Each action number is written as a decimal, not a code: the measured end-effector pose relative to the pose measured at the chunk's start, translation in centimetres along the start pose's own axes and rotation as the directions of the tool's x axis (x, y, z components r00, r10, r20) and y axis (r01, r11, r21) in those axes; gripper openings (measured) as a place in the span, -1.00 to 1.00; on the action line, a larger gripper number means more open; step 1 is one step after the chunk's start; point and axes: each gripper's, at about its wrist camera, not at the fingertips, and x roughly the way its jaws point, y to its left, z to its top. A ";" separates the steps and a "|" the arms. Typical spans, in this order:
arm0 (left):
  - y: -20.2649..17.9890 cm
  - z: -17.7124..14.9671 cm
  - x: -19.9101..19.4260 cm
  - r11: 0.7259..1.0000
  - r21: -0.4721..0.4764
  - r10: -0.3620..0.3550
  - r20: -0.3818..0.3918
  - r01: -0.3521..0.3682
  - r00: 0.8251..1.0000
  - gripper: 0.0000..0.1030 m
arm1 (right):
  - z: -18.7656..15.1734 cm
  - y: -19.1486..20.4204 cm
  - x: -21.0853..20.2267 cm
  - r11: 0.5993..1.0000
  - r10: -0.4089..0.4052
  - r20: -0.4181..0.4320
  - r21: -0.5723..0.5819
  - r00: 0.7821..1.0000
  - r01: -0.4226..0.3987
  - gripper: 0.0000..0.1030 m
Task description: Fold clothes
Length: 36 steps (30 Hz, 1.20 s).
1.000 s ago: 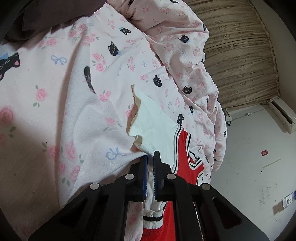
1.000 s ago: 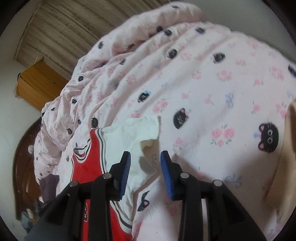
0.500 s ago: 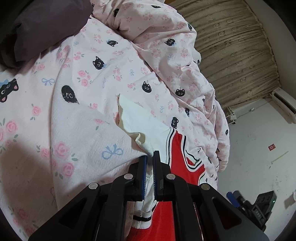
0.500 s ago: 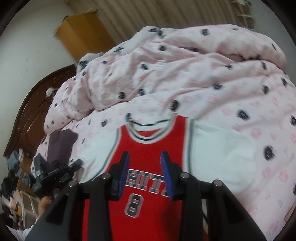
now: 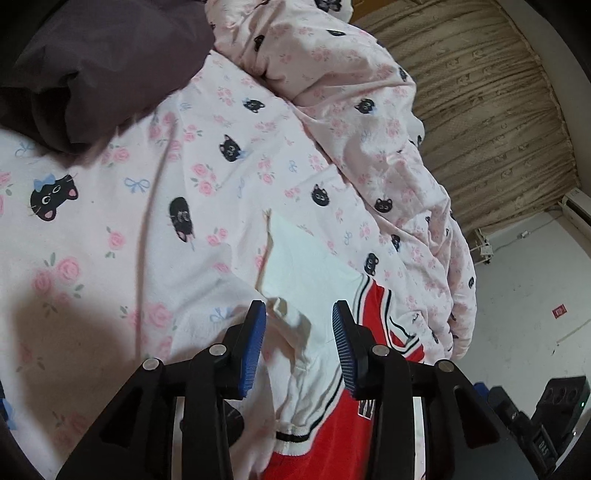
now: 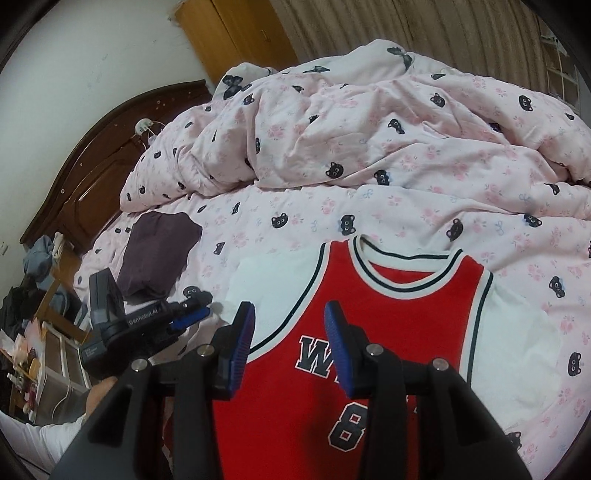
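Bed was covered with a pink cat-print sheet; a bunched duvet of the same print was piled at the far side, behind the jersey. A folded dark purple garment lay on the sheet left of the jersey, apart from it, near the dark wood headboard. Wooden cabinet and beige curtain stood behind the bed. Nothing lay on top of the jersey.

Jersey, red body with white sleeves and trim, number 8, lay flat and face up on the sheet, collar toward the duvet. Its left sleeve was spread out, with a small wrinkle at the cuff edge.

Left tongs were wide apart, gripping nothing, positioned over the white sleeve by the armhole trim; contact with the cloth unclear. In the right view they showed low at the sleeve's outer edge.

Right tongs were also wide apart and empty, over the jersey's chest lettering, apparently above the fabric rather than on it.
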 end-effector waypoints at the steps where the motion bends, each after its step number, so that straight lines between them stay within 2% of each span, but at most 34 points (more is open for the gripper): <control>1: 0.3 0.2 0.2 1.000 -0.009 0.005 -0.005 -0.005 1.000 -0.36 | -0.2 0.1 0.1 1.000 0.001 -0.005 0.001 1.000 -0.001 -0.21; 19: 0.1 -0.2 3.0 0.998 0.021 -0.052 -0.047 0.053 0.998 -0.36 | -1.6 -0.4 -0.6 1.000 0.000 -0.029 0.016 1.000 0.000 -0.21; 20: -0.1 -0.2 2.9 0.998 0.034 -0.057 -0.038 0.059 0.998 -0.40 | -1.5 -0.4 -0.5 1.000 0.001 -0.030 0.015 1.000 0.000 -0.21; 22: -0.4 -0.1 2.7 0.996 0.059 -0.068 -0.021 0.070 0.997 -0.63 | -1.3 -0.3 -0.4 1.000 0.003 -0.032 0.012 0.999 -0.002 -0.21; 23: -0.7 -0.1 2.6 0.994 0.080 -0.070 -0.014 0.071 0.997 -0.83 | -1.1 -0.2 -0.4 1.000 0.005 -0.031 0.010 1.000 -0.005 -0.21; 24: -1.0 -0.1 2.5 0.993 0.096 -0.074 -0.009 0.074 0.997 -0.91 | -0.9 -0.1 -0.3 1.000 0.007 -0.030 0.008 1.000 -0.007 -0.21; 29: -2.2 -0.3 2.3 0.981 0.171 -0.093 0.013 0.089 0.996 -0.93 | 1.4 0.5 0.7 0.999 0.039 -0.041 0.011 0.998 -0.038 -0.21; 32: -2.5 -0.4 2.4 0.979 0.180 -0.094 0.009 0.091 0.995 -0.93 | 3.3 1.0 2.9 0.998 0.053 -0.097 0.025 0.994 -0.051 -0.21; 34: -2.6 -0.4 2.5 0.978 0.185 -0.096 0.006 0.093 0.995 -0.93 | 4.7 1.7 5.5 0.999 0.044 -0.179 0.033 0.983 -0.039 -0.05; 35: -2.9 -0.6 2.4 0.975 0.199 -0.097 0.007 0.094 0.995 -0.93 | 5.3 2.1 6.8 0.999 0.040 -0.219 0.036 0.975 -0.033 0.15; 36: -3.2 -0.7 2.3 0.973 0.213 -0.098 0.008 0.094 0.995 -0.93 | 6.0 2.4 8.0 0.999 0.036 -0.258 0.039 0.965 -0.027 0.25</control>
